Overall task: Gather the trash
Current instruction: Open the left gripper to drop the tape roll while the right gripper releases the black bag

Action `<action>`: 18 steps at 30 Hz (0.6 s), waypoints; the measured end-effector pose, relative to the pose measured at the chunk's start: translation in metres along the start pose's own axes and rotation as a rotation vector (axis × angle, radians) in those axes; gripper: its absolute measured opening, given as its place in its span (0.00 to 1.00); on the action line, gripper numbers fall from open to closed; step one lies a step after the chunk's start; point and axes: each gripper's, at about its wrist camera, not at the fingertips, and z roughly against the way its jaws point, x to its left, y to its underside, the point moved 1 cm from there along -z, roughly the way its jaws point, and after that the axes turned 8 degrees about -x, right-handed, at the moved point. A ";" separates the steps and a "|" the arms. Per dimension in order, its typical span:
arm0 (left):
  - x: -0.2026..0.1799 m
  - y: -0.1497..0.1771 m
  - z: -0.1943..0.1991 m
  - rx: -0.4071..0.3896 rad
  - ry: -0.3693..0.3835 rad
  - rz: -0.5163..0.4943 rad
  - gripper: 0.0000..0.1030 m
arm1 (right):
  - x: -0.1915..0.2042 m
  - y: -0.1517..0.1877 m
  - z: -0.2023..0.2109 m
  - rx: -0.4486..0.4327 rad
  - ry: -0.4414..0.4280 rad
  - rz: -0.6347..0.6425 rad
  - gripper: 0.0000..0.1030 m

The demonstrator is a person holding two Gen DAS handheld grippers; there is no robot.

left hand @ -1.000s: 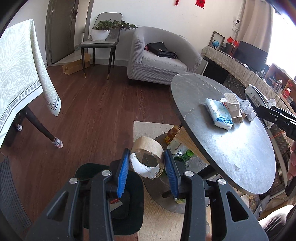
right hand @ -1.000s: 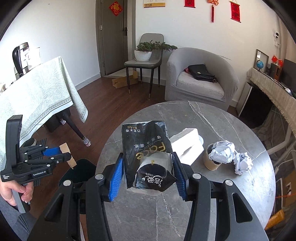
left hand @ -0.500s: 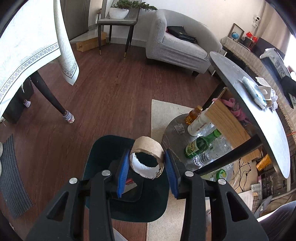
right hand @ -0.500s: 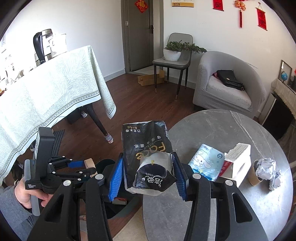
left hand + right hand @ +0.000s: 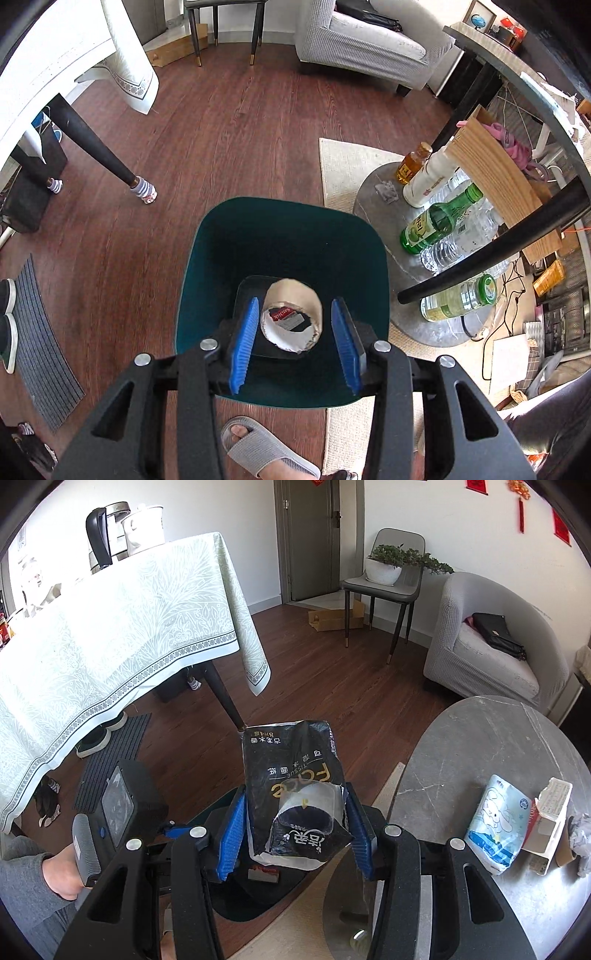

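In the left wrist view my left gripper point(image 5: 293, 339) hangs over the dark green trash bin point(image 5: 229, 240). A cardboard tape roll core point(image 5: 295, 312) sits between the blue pads with a gap on each side; it looks let go. In the right wrist view my right gripper point(image 5: 295, 834) is shut on a black tissue wrapper point(image 5: 291, 775), held beside the round marble table point(image 5: 480, 746) and above the bin. The left gripper point(image 5: 173, 829) shows low at the left there.
On the table lie a blue tissue pack point(image 5: 495, 827), a torn box point(image 5: 550, 816) and crumpled paper point(image 5: 581, 842). Bottles point(image 5: 439, 218) stand on the table's lower shelf beside the bin. A clothed dining table point(image 5: 110, 627), a slippered foot point(image 5: 266, 450) and a rug point(image 5: 347, 162) are near.
My left gripper has swung down over the bin and opened off the cardboard roll. My right gripper has carried the black wrapper left off the marble table toward the bin.
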 end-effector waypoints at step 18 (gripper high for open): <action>0.033 -0.005 0.042 -0.094 -0.004 0.049 0.46 | 0.036 0.026 -0.079 0.146 -0.056 0.011 0.49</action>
